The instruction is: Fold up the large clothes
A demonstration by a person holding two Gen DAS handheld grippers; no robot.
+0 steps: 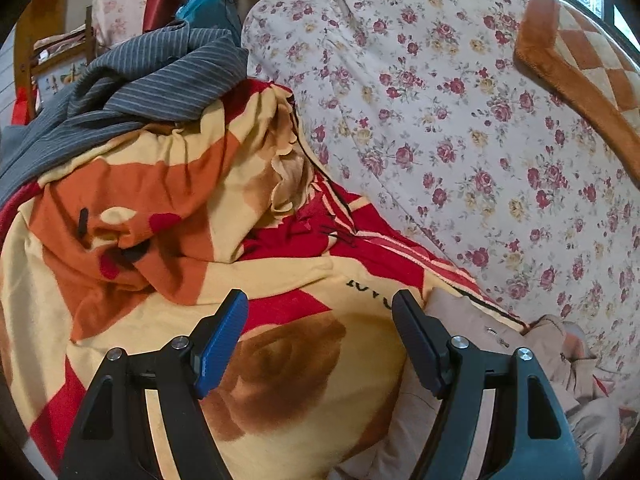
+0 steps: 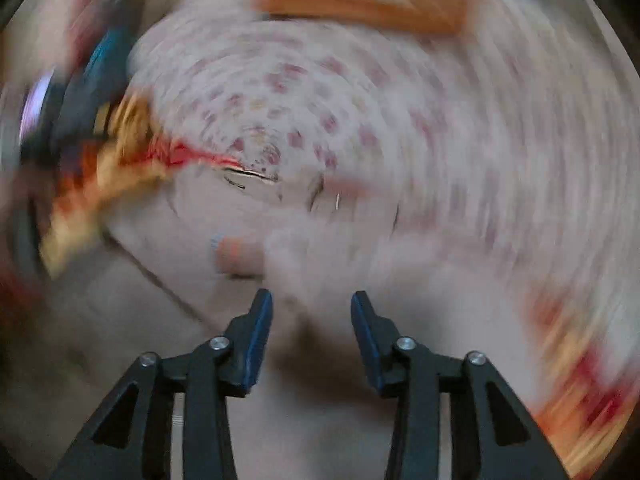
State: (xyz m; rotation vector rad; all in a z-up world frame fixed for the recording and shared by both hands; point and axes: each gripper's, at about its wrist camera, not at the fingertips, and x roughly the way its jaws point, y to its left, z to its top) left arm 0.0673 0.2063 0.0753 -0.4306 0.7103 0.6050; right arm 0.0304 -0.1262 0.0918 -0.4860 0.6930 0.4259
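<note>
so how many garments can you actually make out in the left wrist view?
2: a grey striped garment heaped at upper left, and a beige garment at lower right beside the right jaw. More may be hidden in the pile.

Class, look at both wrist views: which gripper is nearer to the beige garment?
Right. The right gripper hovers over the beige garment, which fills its blurred view, jaws open. The left gripper hangs over the rose blanket; the garment lies off to its right.
</note>
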